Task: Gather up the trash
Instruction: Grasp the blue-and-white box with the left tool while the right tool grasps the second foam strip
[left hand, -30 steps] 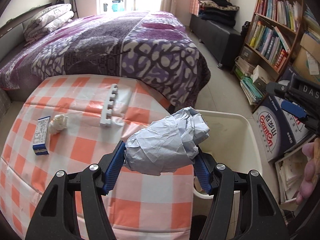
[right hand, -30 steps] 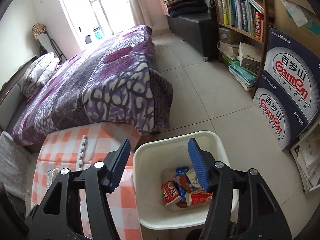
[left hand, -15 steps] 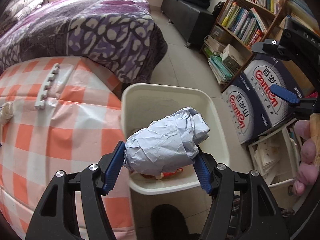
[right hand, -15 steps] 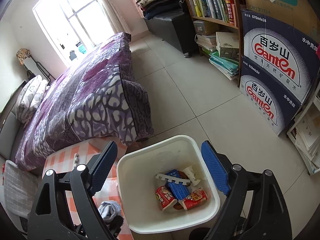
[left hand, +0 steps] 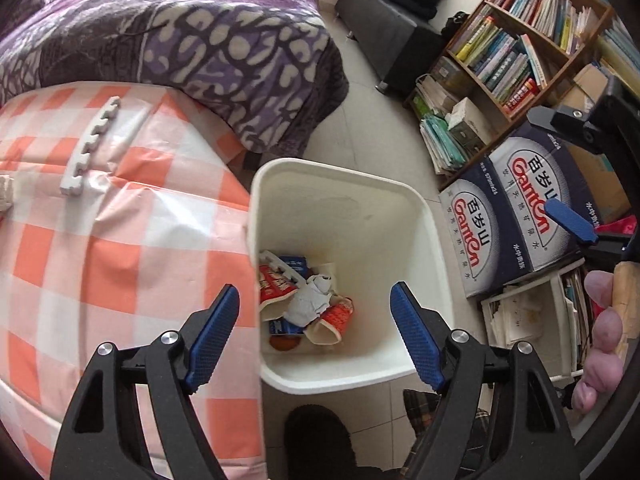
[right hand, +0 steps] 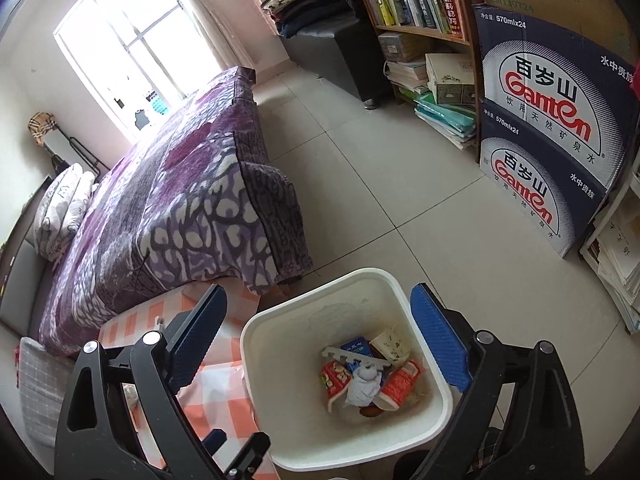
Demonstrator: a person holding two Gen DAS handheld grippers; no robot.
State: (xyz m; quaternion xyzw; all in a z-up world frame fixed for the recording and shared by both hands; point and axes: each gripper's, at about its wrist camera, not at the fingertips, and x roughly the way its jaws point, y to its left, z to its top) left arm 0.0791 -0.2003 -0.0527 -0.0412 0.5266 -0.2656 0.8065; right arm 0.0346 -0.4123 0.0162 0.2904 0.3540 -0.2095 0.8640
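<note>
1. Bedroom floor, tiled – white bin [left hand: 424, 240] is sitting just beside the checkered table [left hand: 120, 248], with the purple bed [left hand: 200, 40] behind and the water cartons [left hand: 520, 216] off to the side.
2. Left tongs [left hand: 316, 340] are hanging over the bin mouth, jaws spread apart and just been opening, nothing between them. The crumpled grey paper [left hand: 310, 304] is lying inside the bin, on top of the red wrappers [left hand: 276, 288] and other scraps.
3. Right tongs [right hand: 318, 338] are also standing wide and empty above the bin, jaws likewise just been opening.
4. Judging the drop as done – so the step in hand is clearing out and going for the next piece.
5. Doing it well: lifting the left tongs straight up first, so the pads are not catching the bin rim or dragging the tablecloth on the swing back.
6. White foam strip [left hand: 90, 148] is lying flat on the table, and one more pale scrap [left hand: 5, 196] is showing at the table's left edge – likely next targets.
7. For the strip, keeping jaws wide, approaching across its narrow width, closing gently; foam looks light and probably slips if pinched at the tip.
8. Keeping both tongs apart from each other over the bin; they are sharing tight space.
</note>
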